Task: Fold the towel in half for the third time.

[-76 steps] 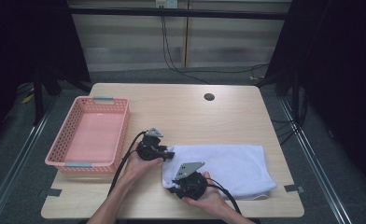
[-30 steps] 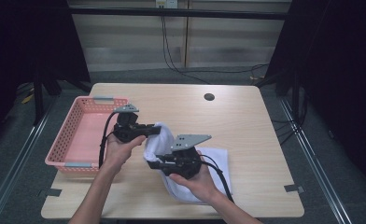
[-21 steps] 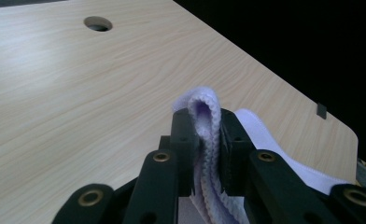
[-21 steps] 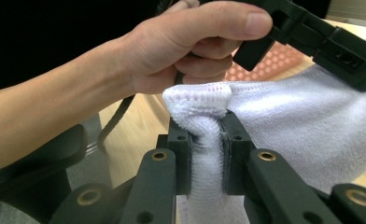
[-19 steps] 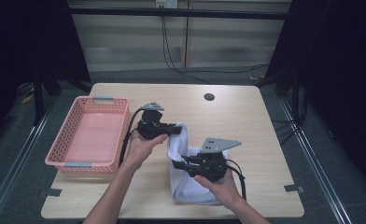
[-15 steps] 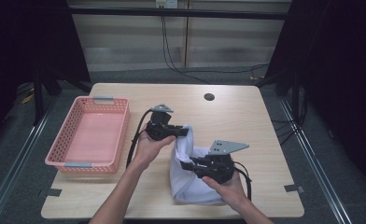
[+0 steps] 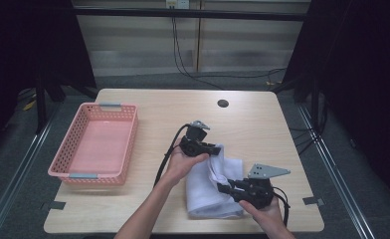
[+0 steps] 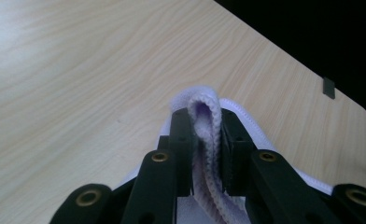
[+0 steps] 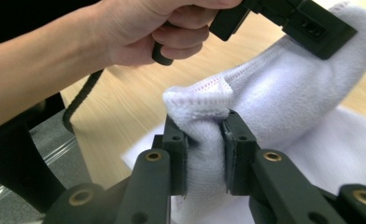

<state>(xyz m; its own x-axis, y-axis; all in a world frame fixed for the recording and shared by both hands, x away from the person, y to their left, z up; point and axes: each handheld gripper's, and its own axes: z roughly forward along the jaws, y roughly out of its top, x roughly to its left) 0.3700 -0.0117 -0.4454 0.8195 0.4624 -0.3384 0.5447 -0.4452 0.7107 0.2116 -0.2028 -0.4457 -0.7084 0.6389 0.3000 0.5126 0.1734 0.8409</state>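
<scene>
A white towel lies doubled over at the table's front right. My left gripper is at the towel's far edge and is shut on a fold of the towel, low over the wood. My right gripper is at the near edge, with a bunched hem of the towel pinched between its pads. Its jaws have just been opening a little, with the cloth still between them. In the right gripper view the person's left hand holds the other gripper above the cloth.
A pink mesh basket stands at the table's left with nothing in it. A dark round hole sits in the tabletop near the far edge. Grey tape marks lie at the front corners. Black cables trail from both grippers.
Both grippers lifted the towel's left edge, carried it rightward over the rest, and have come down. The towel went from spread flat to folded in half.
</scene>
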